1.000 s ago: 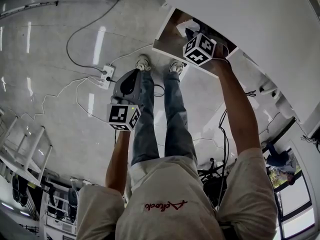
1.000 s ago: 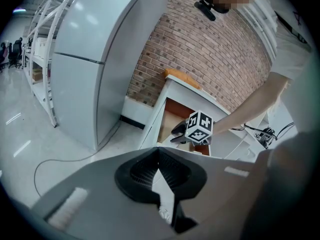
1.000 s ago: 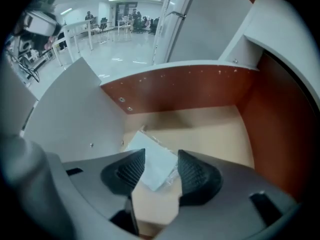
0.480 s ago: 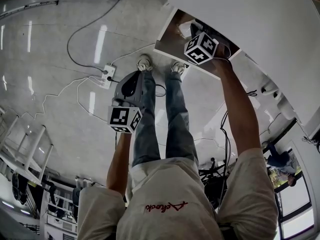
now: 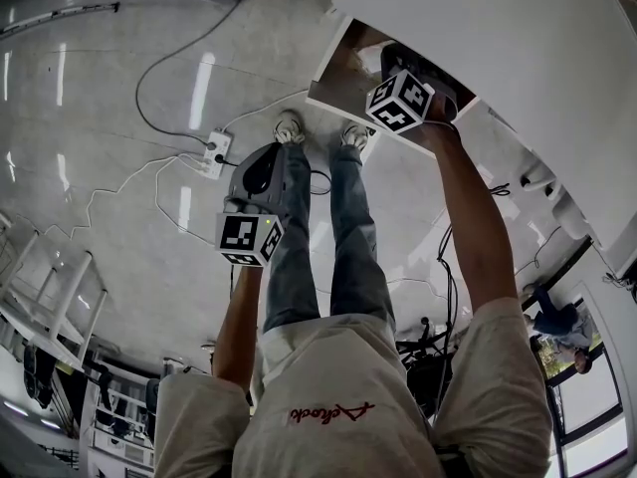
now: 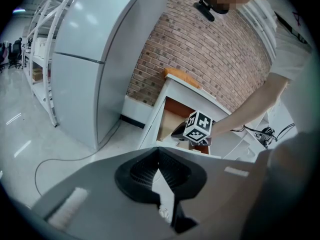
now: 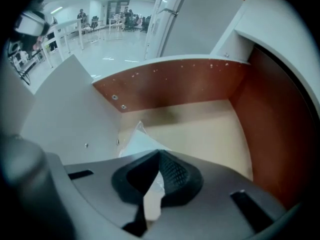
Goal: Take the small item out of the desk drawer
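Red-brown walls and a pale tan bottom line the drawer (image 7: pixel 200 84), set in a white desk (image 5: pixel 498 28). Inside it is a whitish, see-through packet (image 7: pixel 137 141). Over the drawer, a cube (image 5: pixel 398 101) bears black-and-white squares. Behind the drawer, a red-brown brick wall (image 6: pixel 210 49) with pale joints; beside it, blue jeans (image 5: pixel 318 237) and glossy grey floor (image 5: pixel 119 167).

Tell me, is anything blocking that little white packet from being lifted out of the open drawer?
Nothing visible does. The right claw has just closed its jaws on the packet, which lies by the white side wall of the drawer. The drawer is pulled out and open on top, and nothing else shows inside it.
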`<state>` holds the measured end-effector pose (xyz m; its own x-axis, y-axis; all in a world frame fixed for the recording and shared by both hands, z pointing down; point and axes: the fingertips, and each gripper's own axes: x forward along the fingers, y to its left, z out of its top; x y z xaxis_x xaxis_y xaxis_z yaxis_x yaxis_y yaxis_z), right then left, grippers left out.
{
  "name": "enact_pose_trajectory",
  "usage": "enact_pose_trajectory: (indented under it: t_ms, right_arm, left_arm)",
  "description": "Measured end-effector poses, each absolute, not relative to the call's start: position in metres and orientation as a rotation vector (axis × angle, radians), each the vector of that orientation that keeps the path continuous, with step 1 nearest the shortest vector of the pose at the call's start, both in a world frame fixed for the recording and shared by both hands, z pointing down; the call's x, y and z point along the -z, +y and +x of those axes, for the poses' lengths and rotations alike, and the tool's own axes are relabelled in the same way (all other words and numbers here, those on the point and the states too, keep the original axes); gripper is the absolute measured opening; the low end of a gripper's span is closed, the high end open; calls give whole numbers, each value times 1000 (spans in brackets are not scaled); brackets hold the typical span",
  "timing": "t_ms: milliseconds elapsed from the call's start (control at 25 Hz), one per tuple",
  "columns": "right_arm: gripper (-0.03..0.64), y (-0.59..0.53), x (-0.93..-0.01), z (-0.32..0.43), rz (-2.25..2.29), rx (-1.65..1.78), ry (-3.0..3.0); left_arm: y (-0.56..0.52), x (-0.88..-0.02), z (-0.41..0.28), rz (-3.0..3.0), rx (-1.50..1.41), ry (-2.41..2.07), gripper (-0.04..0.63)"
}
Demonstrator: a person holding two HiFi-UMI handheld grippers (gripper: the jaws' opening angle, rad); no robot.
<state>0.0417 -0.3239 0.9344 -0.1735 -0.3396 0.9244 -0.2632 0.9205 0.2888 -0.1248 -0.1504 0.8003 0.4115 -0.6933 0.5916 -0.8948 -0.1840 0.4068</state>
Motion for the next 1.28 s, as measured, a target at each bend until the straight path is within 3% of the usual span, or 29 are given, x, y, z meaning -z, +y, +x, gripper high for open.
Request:
enact_pose_trajectory:
  t_ms: [1280]
  right_arm:
    - [12, -242, -758, 56, 813, 104, -1975]
  left_arm:
    - [-166, -727, -109, 2070, -328, -1351, 9]
